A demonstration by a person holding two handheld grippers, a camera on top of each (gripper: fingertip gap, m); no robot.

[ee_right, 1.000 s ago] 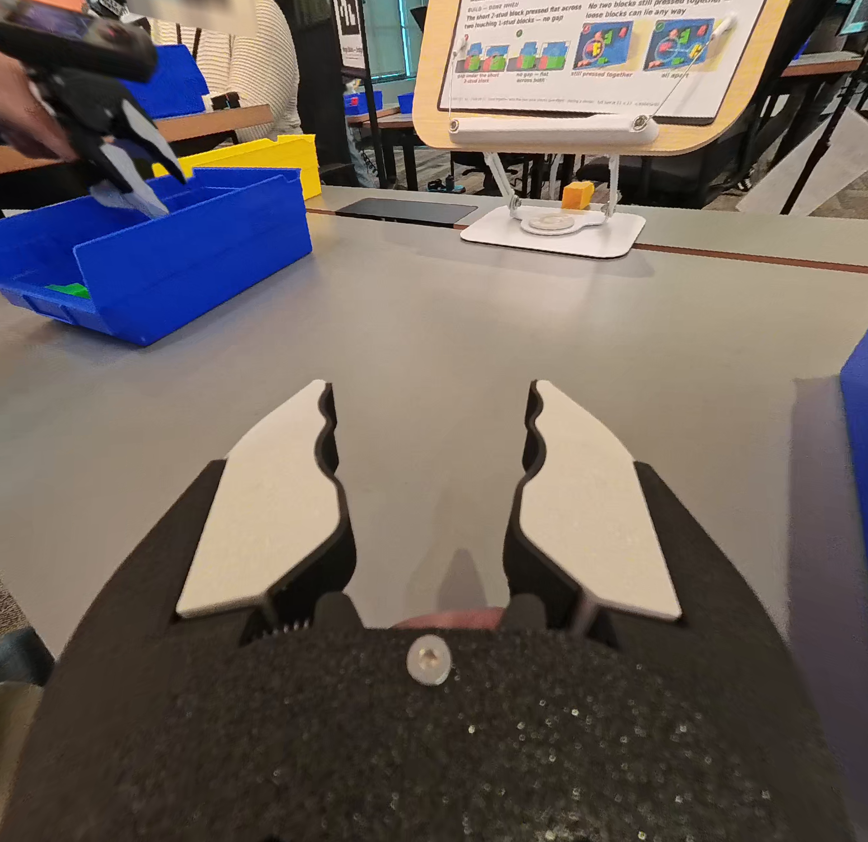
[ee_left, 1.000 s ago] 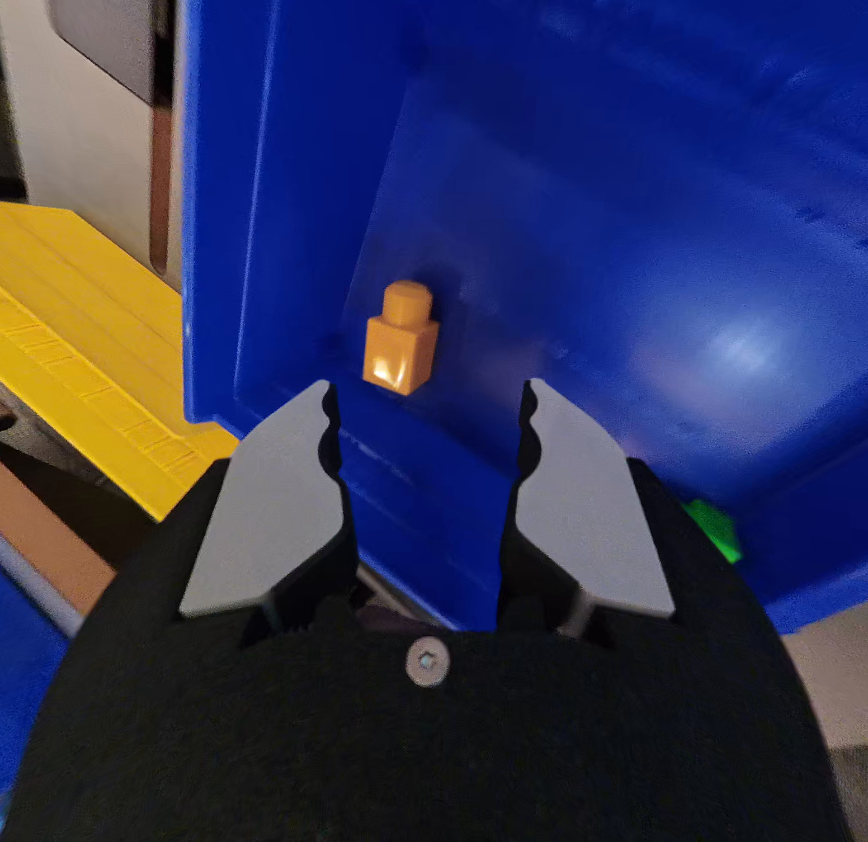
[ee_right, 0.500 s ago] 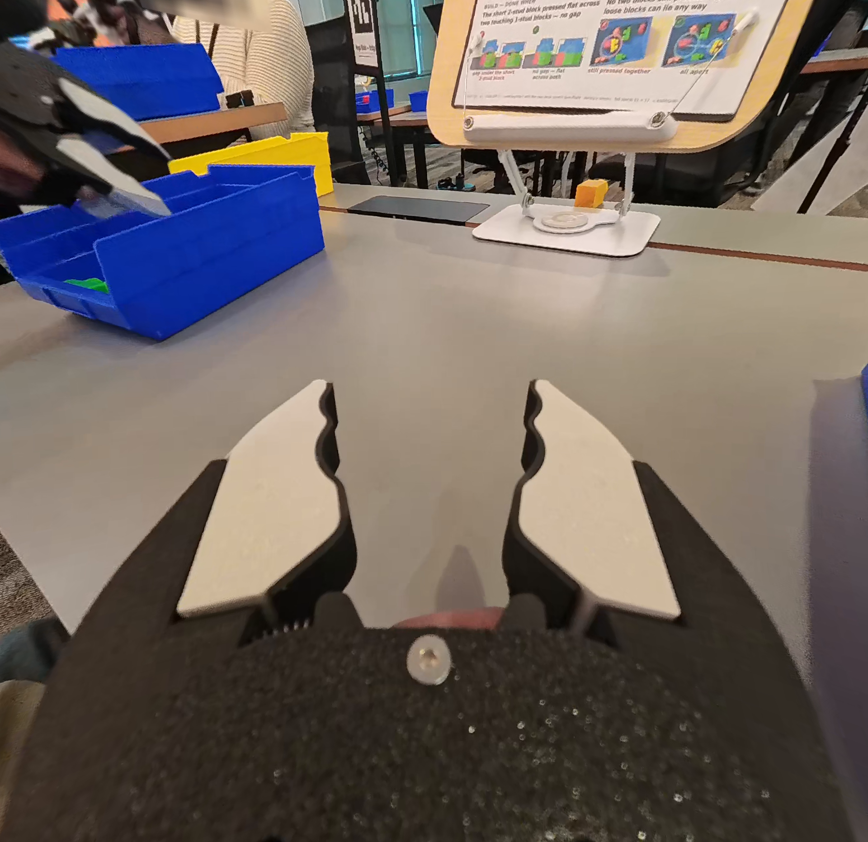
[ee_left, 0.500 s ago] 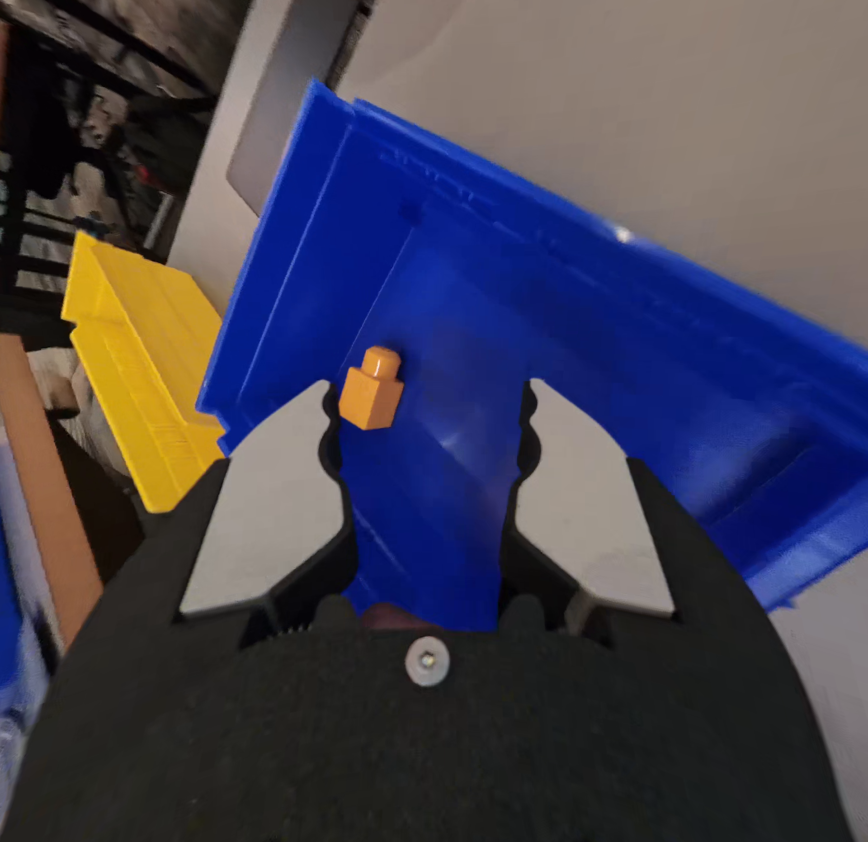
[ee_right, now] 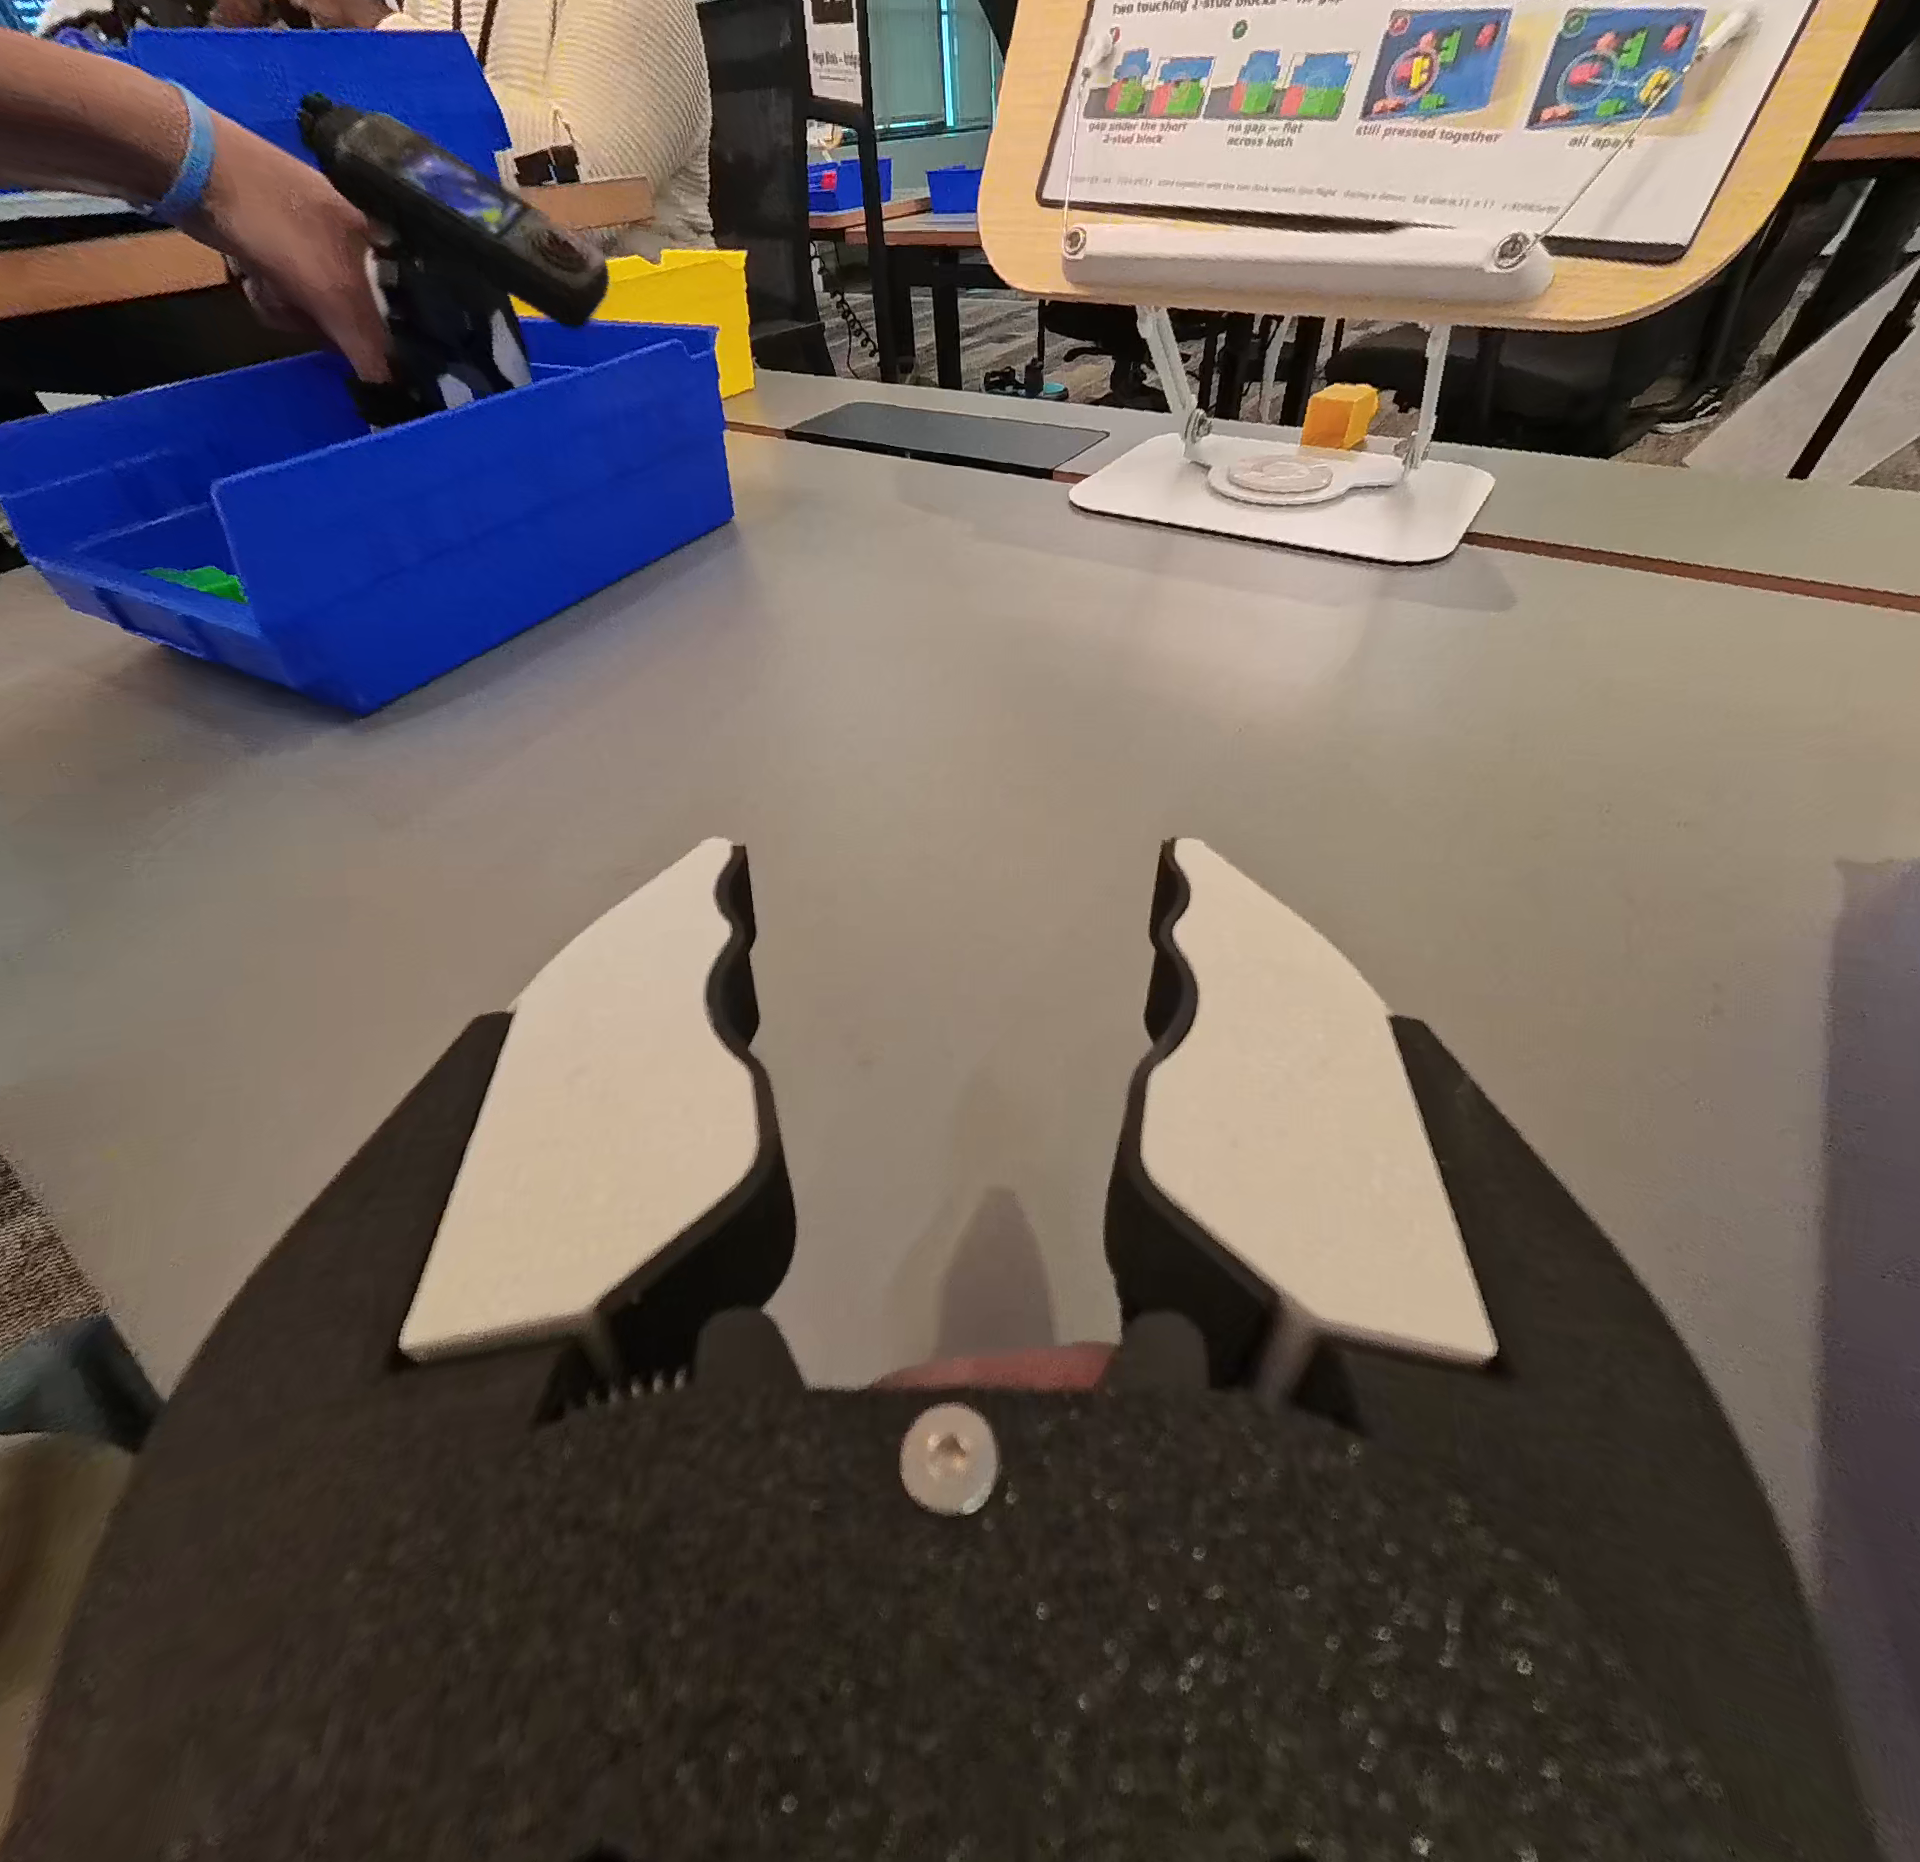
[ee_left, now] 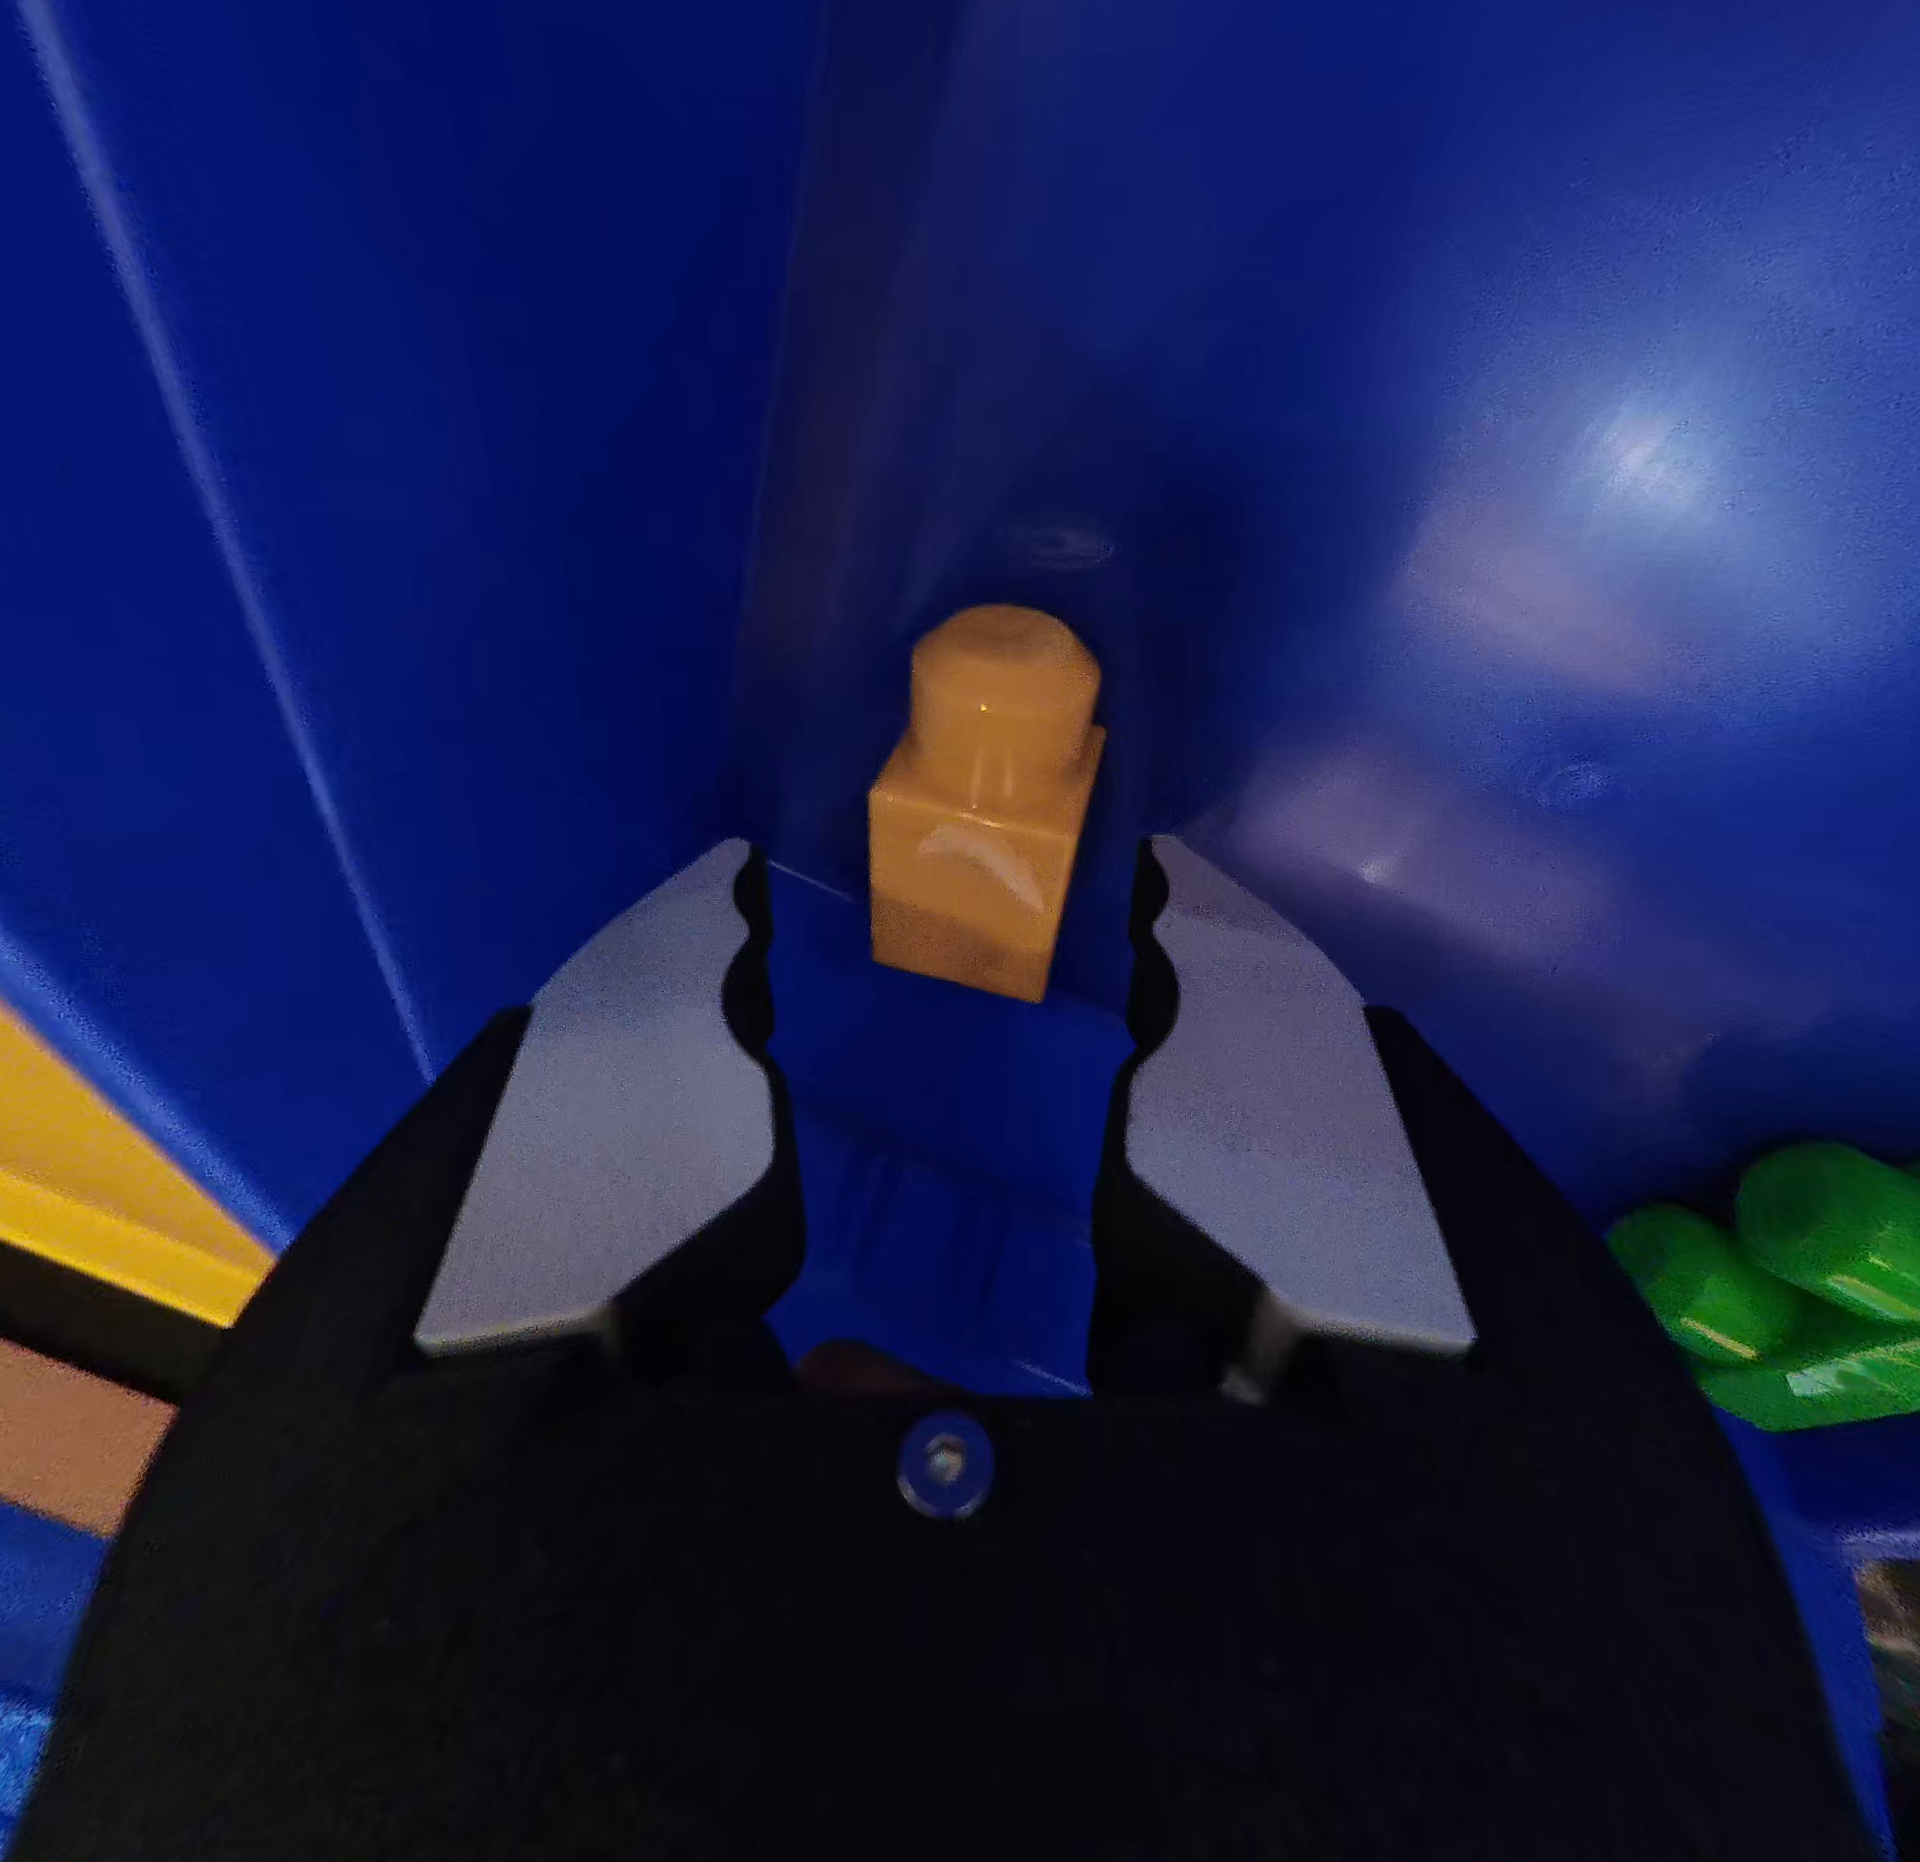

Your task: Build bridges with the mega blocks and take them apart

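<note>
1. The left tool (ee_left: 940, 862) reaches down inside the blue bin (ee_left: 1455, 358), its fingers apart and empty. The orange one-stud block (ee_left: 977, 825) stands upright just ahead of the fingertips, close against the bin's corner.
2. Risk: the wall just left of the tool's left finger (ee_left: 623, 1085) leaves little room. If that finger catches the wall or the block's edge, the block may tip or wedge deeper into the corner.
3. Risk: closing early would pinch only the block's near edge, and smooth plastic could squirt forward out of the grip.
4. Risk: the green two-stud block (ee_left: 1808, 1293), low to the right of the tool, could be knocked by the tool's body on the way out.
5. The right tool (ee_right: 951, 862) hovers over the bare grey desk (ee_right: 935, 669), fingers apart and empty, well apart from the bin; it cannot steady the bin if it slides.
</note>
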